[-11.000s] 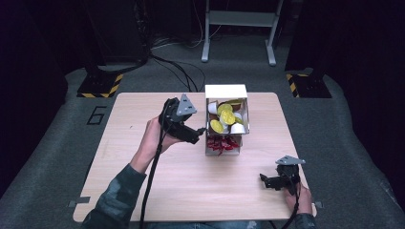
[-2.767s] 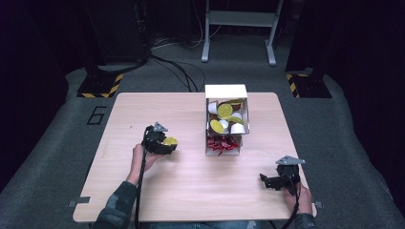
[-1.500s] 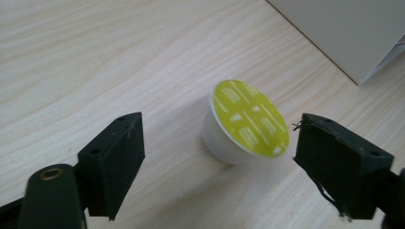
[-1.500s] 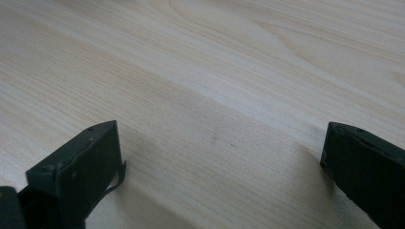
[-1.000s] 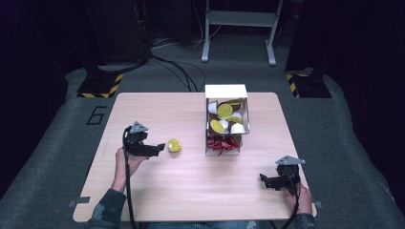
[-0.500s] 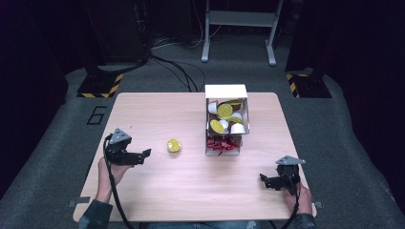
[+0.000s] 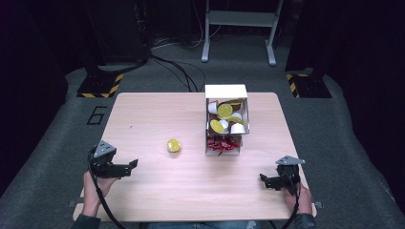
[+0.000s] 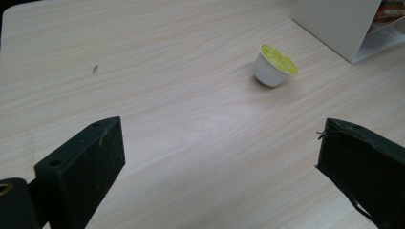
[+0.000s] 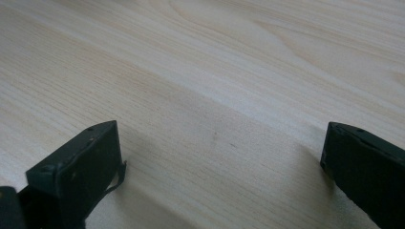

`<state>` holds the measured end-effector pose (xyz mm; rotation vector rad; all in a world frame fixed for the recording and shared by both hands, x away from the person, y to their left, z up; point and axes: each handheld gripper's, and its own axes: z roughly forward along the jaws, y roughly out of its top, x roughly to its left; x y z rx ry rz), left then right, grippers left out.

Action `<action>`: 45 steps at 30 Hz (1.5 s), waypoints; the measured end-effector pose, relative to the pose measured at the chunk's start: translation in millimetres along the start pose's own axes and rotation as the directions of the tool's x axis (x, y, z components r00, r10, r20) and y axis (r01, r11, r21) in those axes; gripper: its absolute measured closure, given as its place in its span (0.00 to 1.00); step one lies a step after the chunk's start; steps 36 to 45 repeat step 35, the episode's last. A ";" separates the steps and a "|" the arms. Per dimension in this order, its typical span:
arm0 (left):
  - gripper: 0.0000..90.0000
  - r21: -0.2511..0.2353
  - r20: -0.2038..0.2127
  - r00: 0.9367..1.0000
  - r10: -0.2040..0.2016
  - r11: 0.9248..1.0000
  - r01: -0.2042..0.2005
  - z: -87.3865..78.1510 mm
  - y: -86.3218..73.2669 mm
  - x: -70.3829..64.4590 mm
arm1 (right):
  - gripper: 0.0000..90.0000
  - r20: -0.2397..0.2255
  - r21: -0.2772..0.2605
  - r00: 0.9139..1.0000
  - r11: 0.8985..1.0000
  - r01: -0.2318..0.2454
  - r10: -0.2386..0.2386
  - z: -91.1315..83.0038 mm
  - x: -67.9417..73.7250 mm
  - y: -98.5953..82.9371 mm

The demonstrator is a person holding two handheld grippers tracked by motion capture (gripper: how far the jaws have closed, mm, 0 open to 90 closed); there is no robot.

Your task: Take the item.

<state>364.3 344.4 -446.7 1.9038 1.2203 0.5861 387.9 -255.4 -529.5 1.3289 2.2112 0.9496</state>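
The left gripper [image 7: 128, 165] hung near the table's [image 7: 153, 114] near-left edge, jaws spread wide and empty. The yellow-topped cup [image 7: 174, 145] lay tilted on the bare wood, left of the white box [image 7: 226, 91]. The right gripper [image 7: 264, 180] rested near the right corner, jaws likewise spread

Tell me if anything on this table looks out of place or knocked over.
One small white cup with a yellow lid lies alone on the bare table, tipped on its side, apart from the white box that holds the other cups. Both grippers sit open and away from it. Nothing looks spilled.
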 end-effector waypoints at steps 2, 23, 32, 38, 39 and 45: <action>0.01 0.005 -0.003 1.000 -0.008 1.000 0.009 -1.5 -5.9 2.2 | 0.00 0.000 0.000 1.000 1.000 0.000 0.000 0.0 0.0 0.0; 0.00 0.135 -0.110 0.990 -0.090 0.985 0.105 18.6 -77.4 35.2 | 0.00 0.000 0.000 1.000 1.000 0.000 0.000 0.0 0.0 0.0; 0.00 0.110 -0.128 0.987 -0.096 0.988 0.110 23.6 -87.0 36.5 | 0.00 0.000 0.000 1.000 1.000 0.000 0.000 0.0 0.0 0.0; 0.00 0.121 -0.146 0.987 -0.070 0.989 0.088 25.3 -87.0 34.5 | 0.00 0.000 -0.001 1.000 1.000 0.002 -0.002 0.0 -0.1 0.0; 0.00 0.121 -0.146 0.987 -0.070 0.989 0.088 25.3 -87.0 34.5 | 0.00 0.000 -0.001 1.000 1.000 0.002 -0.002 0.0 -0.1 0.0; 0.00 0.121 -0.146 0.987 -0.070 0.989 0.088 25.3 -87.0 34.5 | 0.00 0.000 -0.001 1.000 1.000 0.002 -0.002 0.0 -0.1 0.0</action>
